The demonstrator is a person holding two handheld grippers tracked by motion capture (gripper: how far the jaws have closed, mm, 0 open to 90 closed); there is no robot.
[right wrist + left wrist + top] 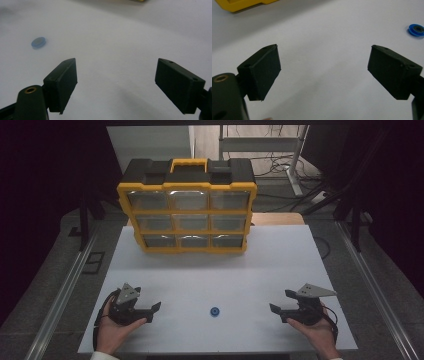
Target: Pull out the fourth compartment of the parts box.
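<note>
Both hands rest low on the worktop near its front edge, left tool and right tool aimed inward, jaws wide with nothing between them. The small blue ring sits between them, apart from both. What's in the organizer's drawers is too blurry to tell.

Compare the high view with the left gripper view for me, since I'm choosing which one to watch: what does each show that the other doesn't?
The high view alone takes in the whole yellow drawer case with its nine clear drawers and top handle, both hands, the right gripper and the floor around the table. The left gripper view alone gives a close look between the left gripper and its open black jaws, with nothing between them. Both show the white table, the small blue ring lying on it, and at least a corner of the yellow case.
</note>
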